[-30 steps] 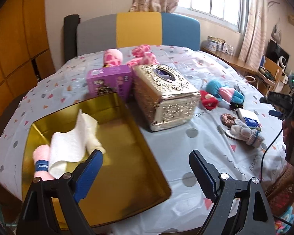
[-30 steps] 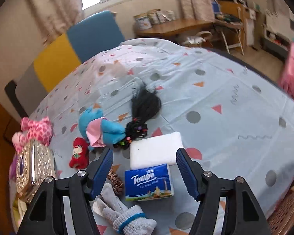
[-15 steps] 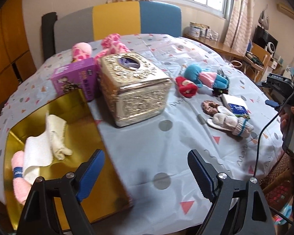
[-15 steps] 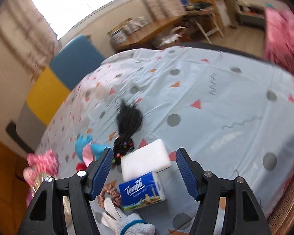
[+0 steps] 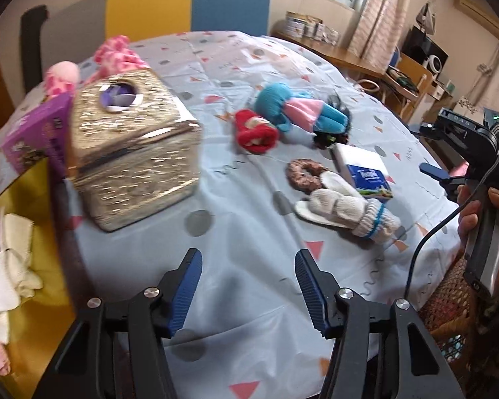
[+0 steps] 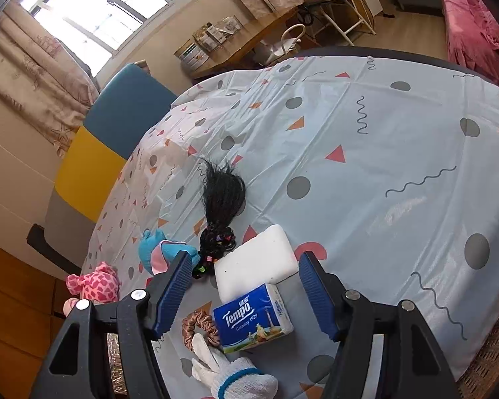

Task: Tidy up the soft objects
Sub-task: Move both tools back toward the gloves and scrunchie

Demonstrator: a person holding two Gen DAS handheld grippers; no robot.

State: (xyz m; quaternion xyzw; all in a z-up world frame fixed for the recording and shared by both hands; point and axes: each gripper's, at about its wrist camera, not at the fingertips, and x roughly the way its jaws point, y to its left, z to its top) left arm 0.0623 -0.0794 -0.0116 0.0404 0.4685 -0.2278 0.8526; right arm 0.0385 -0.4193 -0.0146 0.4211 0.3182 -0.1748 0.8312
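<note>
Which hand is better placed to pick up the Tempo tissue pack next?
Right, probably. The right tool is open, with the Tempo tissue pack just below its gap. The left tool is empty above bare tablecloth, farther off.

gold tray (image 5: 40, 199), white glove (image 5: 346, 211), red doll (image 5: 256, 131)

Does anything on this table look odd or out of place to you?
Yes: a clump of black hair tied with colourful bands lies loose on the tablecloth, beside the blue and pink doll. It looks like a wig or ponytail come off. Otherwise only scattered soft things, nothing spilled or broken.
</note>
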